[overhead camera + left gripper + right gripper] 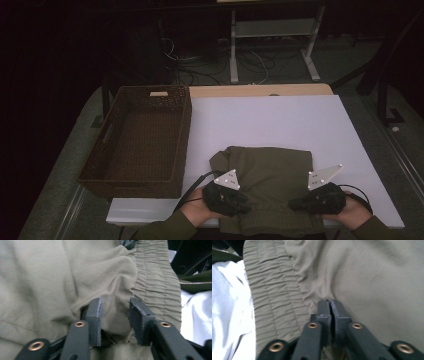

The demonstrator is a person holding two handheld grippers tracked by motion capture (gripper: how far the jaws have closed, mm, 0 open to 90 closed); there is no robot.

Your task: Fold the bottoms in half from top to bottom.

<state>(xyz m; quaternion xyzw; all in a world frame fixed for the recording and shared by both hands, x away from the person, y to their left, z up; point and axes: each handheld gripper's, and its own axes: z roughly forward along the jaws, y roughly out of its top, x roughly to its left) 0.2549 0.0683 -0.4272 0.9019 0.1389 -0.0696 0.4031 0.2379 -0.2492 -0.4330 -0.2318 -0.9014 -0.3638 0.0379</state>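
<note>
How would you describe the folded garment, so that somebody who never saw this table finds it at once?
Start from the white table with a brown woven basket on its left side. The garment lies at the near edge, right of the basket, between the two grippers. It is the only cloth item there: olive green, folded flat, with a gathered elastic band along one edge.

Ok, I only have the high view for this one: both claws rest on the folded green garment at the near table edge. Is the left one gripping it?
Observer: No. The left claw stands open, with a bunched fold of the garment rising between its jaws.
Operator: And the right one?
Observer: The right claw is shut, tips together. I cannot tell whether any cloth is pinched between them.
Operator: Which part of the garment are they at?
Observer: Right beside its gathered elastic waistband, which has rows of stitching.
</note>
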